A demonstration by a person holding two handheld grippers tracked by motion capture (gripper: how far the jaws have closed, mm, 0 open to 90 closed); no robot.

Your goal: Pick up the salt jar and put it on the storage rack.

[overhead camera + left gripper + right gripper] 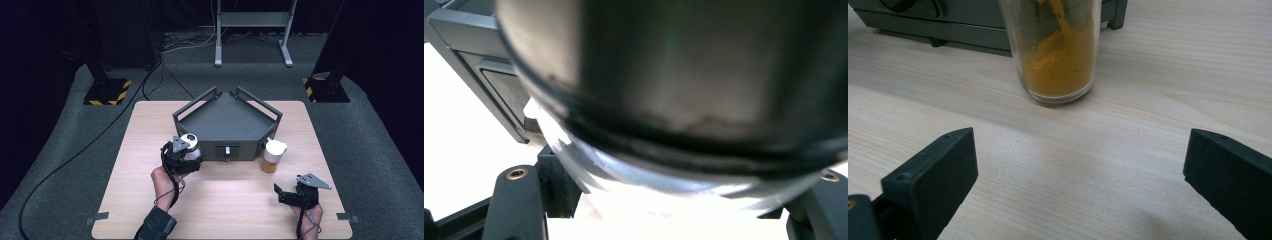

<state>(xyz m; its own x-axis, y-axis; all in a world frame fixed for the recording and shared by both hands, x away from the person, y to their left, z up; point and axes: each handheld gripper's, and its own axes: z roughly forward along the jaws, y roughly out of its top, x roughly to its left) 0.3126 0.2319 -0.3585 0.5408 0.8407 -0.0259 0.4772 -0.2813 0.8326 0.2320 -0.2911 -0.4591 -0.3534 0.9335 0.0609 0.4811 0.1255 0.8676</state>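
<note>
Grey carpet surrounds your wooden table (150, 200), where a dark angular tray (227, 122) sits toward the far side. Your left gripper (187, 156) is clamped on a white-capped jar (190, 144) just beside the tray's near-left corner. Your right gripper (286, 194) rests near the right edge, jaws spread apart, facing a jar of yellow powder (1060, 55) standing by the tray's near-right corner.

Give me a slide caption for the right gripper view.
Open tongs face a glass jar of orange powder on the wooden table.
</note>
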